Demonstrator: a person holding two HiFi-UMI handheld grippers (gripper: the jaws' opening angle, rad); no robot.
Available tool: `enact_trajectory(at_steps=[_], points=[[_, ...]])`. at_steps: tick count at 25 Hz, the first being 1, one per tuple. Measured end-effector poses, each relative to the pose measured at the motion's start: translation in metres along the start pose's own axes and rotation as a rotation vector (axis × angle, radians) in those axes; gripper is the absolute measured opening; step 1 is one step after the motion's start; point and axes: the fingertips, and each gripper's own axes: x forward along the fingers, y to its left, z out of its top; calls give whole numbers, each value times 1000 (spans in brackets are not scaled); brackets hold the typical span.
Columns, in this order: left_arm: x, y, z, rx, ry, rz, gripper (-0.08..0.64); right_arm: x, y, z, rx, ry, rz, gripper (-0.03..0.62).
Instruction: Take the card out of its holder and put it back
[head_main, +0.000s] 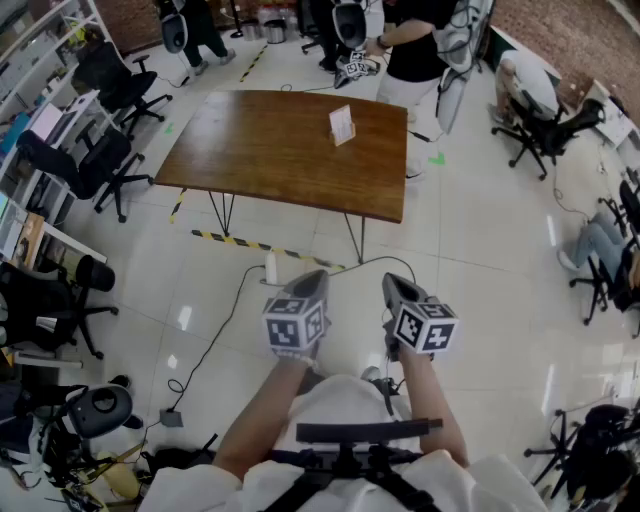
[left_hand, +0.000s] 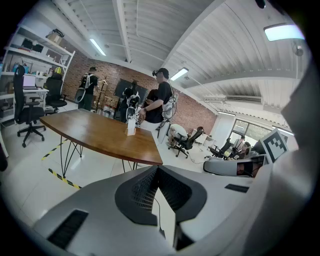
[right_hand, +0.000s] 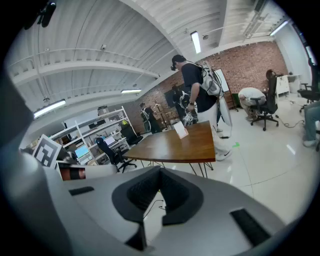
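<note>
Left gripper (head_main: 311, 278): jaws were closed together with nothing between them; held low before the person's body, tilted slightly down.
Right gripper (head_main: 396, 281): jaws likewise closed and empty; just beside the left, the 2 not touching.
Card (head_main: 342, 124): stood upright in its holder, towards the far right of the table (head_main: 262, 150); well apart from both grippers.
Table: wooden top on thin dark legs; open floor lay between it and the person.
Surroundings: 1 bystander (head_main: 415, 45) in a black top just beyond the table; office chairs at both sides.
Progress: by appearance, 0 of 2 steps done; card seated and untouched.
Remaining: approach the table, draw the card out, slot it back.
</note>
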Motion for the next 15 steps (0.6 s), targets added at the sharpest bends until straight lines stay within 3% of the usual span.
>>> enact_trajectory(at_steps=[15], points=[[-2, 51, 9, 6, 31, -34, 0, 41, 26, -7, 62, -8, -25, 3]])
